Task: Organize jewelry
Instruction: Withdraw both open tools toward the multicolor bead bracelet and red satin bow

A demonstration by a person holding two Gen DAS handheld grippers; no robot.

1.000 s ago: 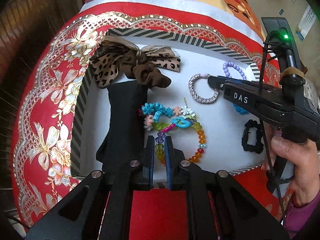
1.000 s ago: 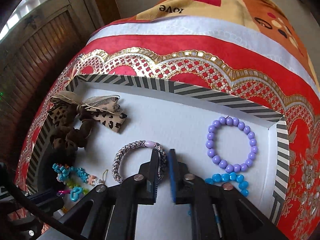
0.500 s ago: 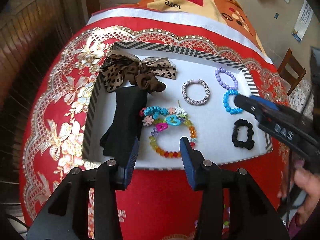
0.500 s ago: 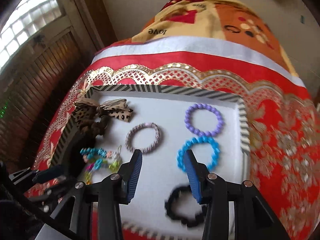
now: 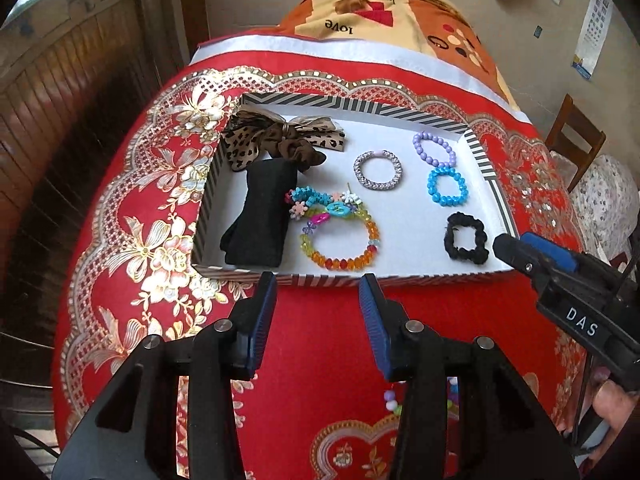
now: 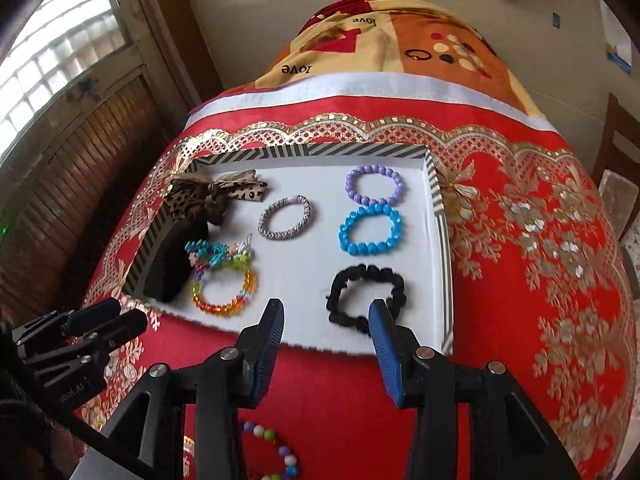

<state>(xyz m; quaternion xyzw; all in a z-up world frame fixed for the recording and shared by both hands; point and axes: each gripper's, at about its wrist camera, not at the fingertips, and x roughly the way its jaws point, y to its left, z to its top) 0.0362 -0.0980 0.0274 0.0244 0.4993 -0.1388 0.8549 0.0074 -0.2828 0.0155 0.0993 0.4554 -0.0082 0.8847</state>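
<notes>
A striped-rimmed tray (image 5: 352, 104) with a white floor lies on the red cloth. Inside it are a multicoloured bead bracelet (image 5: 340, 240), a grey braided bracelet (image 5: 378, 170), a purple bead bracelet (image 5: 434, 148), a blue bead bracelet (image 5: 446, 188) and a black scrunchie (image 5: 466, 242). My left gripper (image 5: 318, 292) hangs open over the tray's near rim, nothing between its fingers. My right gripper (image 6: 326, 316) is open too, above the near edge beside the black scrunchie (image 6: 366, 296), holding nothing. A pastel bead bracelet (image 6: 276, 452) lies on the cloth below both grippers.
A leopard-print bow (image 5: 280, 140) and a black cloth (image 5: 260, 216) fill the tray's left side. The red floral cloth (image 5: 152, 240) covers a rounded surface that drops away at the sides. Wooden shutters (image 5: 60, 120) stand left and a chair (image 5: 576, 136) right.
Both grippers went from shut to open and drew back up and toward the tray's near edge. The multicoloured and grey bracelets they were at now lie free in the tray.
</notes>
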